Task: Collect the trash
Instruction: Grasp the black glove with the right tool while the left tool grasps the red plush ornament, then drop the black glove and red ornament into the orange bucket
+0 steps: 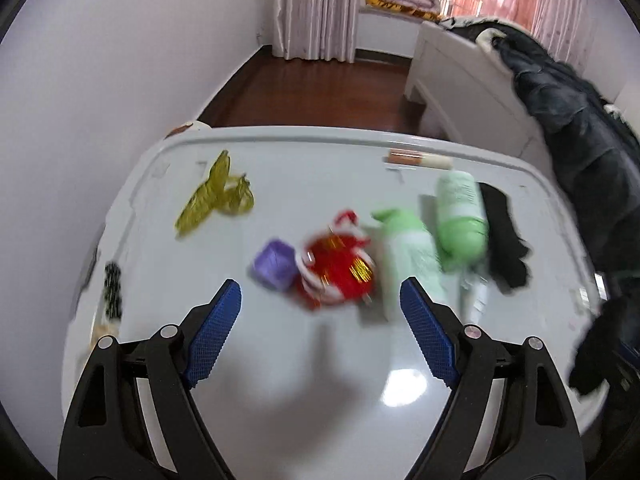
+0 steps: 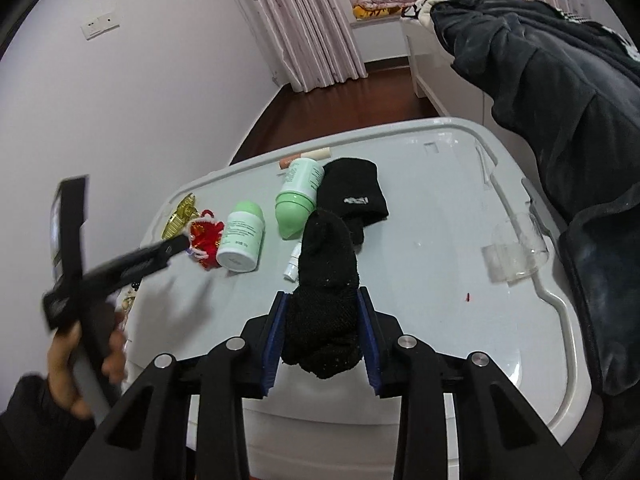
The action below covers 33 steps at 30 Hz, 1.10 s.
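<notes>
My right gripper (image 2: 322, 300) is shut on a black sock (image 2: 326, 276) and holds it above the white table (image 2: 440, 208). A second black sock (image 2: 354, 194) lies on the table beyond it, also seen in the left wrist view (image 1: 504, 236). My left gripper (image 1: 320, 296) is open and empty, just in front of a red ornament (image 1: 340, 268) and a purple piece (image 1: 274, 264); it also shows in the right wrist view (image 2: 176, 246). Two green bottles (image 1: 460, 216) (image 1: 412, 256) lie to the right of the ornament.
A yellow-gold ribbon (image 1: 216, 192) lies at the far left of the table. An orange and white tube (image 1: 420, 159) lies at the far edge. A clear plastic cup (image 2: 516, 246) lies at the right. Dark clothes (image 2: 560, 92) hang on the right. A black beaded item (image 1: 113, 288) lies at the left edge.
</notes>
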{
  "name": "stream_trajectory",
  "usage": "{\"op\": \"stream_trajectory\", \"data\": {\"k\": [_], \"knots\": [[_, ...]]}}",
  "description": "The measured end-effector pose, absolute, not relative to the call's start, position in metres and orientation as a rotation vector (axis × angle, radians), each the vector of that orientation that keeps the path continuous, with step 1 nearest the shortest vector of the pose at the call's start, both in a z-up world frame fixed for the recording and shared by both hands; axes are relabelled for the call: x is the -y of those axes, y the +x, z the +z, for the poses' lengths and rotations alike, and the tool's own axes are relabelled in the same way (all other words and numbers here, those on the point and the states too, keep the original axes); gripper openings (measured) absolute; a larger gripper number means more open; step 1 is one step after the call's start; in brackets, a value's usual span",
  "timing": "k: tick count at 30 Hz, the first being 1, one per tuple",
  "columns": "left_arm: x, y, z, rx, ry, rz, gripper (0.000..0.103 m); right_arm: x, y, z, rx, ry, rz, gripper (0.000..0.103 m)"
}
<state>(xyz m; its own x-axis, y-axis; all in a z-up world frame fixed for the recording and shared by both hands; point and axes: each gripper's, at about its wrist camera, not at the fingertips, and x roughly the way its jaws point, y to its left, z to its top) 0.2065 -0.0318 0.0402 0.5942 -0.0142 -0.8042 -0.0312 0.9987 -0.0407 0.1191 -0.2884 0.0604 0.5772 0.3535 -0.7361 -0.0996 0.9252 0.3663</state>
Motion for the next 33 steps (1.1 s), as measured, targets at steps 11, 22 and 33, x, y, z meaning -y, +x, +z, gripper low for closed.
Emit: {"op": "stream_trajectory", "data": {"k": [11,22,33], "knots": [[0.049,0.250,-0.005,-0.930,0.120,-0.048,0.015,0.287,0.129,0.062,-0.927,0.367,0.307,0.035],[0.023,0.123,0.115,-0.766,-0.021,-0.178,0.012,0.275,0.110,0.069,-0.909,0.349,0.338,0.035],[0.021,-0.044,0.080,-0.884,-0.022,-0.257,0.012,0.237,-0.019,0.082,-0.948,0.223,0.447,0.035]]}}
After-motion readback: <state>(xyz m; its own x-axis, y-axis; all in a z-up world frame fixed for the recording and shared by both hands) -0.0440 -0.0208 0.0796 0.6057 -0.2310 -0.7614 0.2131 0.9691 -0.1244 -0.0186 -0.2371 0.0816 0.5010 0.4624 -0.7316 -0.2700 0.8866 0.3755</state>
